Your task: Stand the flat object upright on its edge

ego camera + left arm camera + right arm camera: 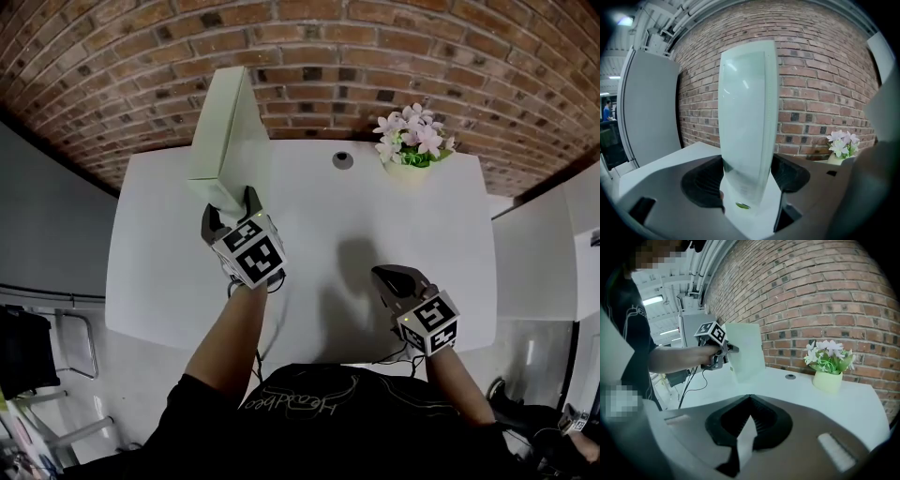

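Jaws of the left gripper (230,208) clamp the one upright flat panel (230,122); those of the right gripper (384,277) are closed, empty. One flower pot (408,172) stands well apart.

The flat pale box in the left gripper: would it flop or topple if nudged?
Probably stiff: the flat pale box stands straight though only its lower end sits between the left gripper's jaws. Likely tippy if released: it is tall and thin with a narrow bottom edge. Its glossy face, showing reflections, may be slippery.
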A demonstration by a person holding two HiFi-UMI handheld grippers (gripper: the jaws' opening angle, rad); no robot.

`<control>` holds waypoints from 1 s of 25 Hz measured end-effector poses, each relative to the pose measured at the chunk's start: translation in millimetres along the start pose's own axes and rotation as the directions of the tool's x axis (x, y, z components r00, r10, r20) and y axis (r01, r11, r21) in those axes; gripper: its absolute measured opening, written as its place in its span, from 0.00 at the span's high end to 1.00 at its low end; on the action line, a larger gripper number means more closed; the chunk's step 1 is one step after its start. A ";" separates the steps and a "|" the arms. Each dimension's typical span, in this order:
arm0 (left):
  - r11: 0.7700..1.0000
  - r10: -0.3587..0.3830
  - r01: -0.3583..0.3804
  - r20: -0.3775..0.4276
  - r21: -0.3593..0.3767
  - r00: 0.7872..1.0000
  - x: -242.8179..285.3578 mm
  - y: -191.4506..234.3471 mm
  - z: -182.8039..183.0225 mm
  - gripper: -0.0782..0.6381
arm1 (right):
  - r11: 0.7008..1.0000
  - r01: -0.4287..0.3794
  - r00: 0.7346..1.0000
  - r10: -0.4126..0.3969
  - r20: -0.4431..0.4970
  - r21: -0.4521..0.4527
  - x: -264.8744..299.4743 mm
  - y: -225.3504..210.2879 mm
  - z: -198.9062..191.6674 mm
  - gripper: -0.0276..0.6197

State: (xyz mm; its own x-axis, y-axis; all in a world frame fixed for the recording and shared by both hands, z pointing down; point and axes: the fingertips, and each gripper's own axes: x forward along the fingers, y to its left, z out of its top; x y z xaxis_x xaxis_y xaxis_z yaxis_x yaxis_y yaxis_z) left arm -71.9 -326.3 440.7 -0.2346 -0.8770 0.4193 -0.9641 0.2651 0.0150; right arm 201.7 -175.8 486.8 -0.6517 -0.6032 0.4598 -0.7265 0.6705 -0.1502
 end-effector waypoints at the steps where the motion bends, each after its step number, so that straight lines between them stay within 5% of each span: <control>1: 1.000 0.001 -0.001 0.000 0.001 1.000 2.4 -0.7 1.2 0.45 | 1.000 -0.001 1.000 0.001 -0.004 0.001 0.0 -0.9 -0.3 0.95; 12: 0.998 -0.069 0.069 -0.024 0.005 0.997 10.0 -6.2 2.8 0.45 | 1.000 0.018 0.999 -0.018 0.029 -0.007 -11.1 -14.9 19.1 0.95; 20: 0.985 -0.175 0.175 -0.080 -0.012 0.981 -18.6 6.4 -17.4 0.39 | 0.998 -0.061 0.987 0.056 0.151 0.031 -25.3 3.5 54.4 0.95; 22: 0.967 -0.254 0.253 -0.094 -0.025 0.963 -37.9 5.0 -24.4 0.39 | 0.994 -0.102 0.980 0.094 0.176 0.040 -31.7 13.6 62.8 0.95; 25: 0.905 -0.420 0.425 -0.136 0.013 0.897 -74.8 -9.4 -35.8 0.39 | 0.982 -0.184 0.964 0.170 0.205 0.048 -39.3 33.0 70.7 0.95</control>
State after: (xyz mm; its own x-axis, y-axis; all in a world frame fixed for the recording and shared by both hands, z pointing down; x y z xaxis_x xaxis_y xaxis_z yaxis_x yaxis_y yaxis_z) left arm -40.9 -248.9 441.7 0.2112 -0.8436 0.4937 -0.9739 -0.1383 0.1802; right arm 188.0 -160.5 401.9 -0.7966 -0.5555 0.2385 -0.6039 0.7486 -0.2736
